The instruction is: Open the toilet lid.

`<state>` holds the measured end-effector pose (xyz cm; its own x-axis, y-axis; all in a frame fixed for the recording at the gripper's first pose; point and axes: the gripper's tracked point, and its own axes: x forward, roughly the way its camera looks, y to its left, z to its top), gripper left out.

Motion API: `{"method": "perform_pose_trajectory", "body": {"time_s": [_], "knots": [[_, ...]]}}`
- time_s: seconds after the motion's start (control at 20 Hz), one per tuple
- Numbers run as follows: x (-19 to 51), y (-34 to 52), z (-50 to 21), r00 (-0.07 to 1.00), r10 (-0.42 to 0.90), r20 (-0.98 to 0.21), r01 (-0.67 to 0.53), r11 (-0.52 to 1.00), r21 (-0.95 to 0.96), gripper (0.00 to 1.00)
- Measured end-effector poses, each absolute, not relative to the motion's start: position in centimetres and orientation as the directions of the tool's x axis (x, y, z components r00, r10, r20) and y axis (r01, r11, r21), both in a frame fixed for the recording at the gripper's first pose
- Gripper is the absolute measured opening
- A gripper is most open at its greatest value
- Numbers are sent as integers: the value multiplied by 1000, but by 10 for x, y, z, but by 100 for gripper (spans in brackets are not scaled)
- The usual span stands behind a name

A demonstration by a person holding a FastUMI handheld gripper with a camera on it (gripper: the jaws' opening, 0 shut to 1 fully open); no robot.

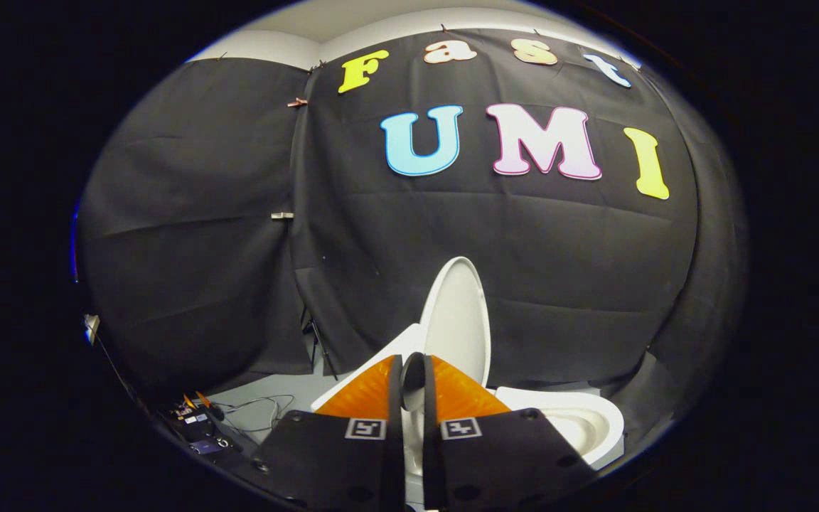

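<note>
Gripper [413,377] fingers nearly together, pinching edge of lid [458,320]. Lid raised upright, bowl [580,419] open beside fingers. Cables [253,409] on floor.

The tongs [413,377] have their two fingers drawn close together, with only a narrow slit between them, and the lower edge of the toilet lid [458,320] sits in that slit. The lid stands raised, nearly upright, against the black cloth wall. Just beside the fingers lies the open white bowl [580,419]. Cables and small devices [200,427] lie on the floor, well apart.
</note>
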<state>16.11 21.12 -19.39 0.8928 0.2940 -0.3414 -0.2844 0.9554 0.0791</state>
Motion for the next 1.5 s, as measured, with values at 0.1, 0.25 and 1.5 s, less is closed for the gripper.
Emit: {"method": "perform_pose_trajectory", "body": {"time_s": [0.1, 0.25, 1.5], "knots": [[157, 207, -184, 896, 312, -317, -296, 950, 100, 26], [147, 193, -162, 910, 312, -274, -300, 950, 87, 72], [25, 70, 12, 985, 170, 25, -172, 983, 69, 98]]}}
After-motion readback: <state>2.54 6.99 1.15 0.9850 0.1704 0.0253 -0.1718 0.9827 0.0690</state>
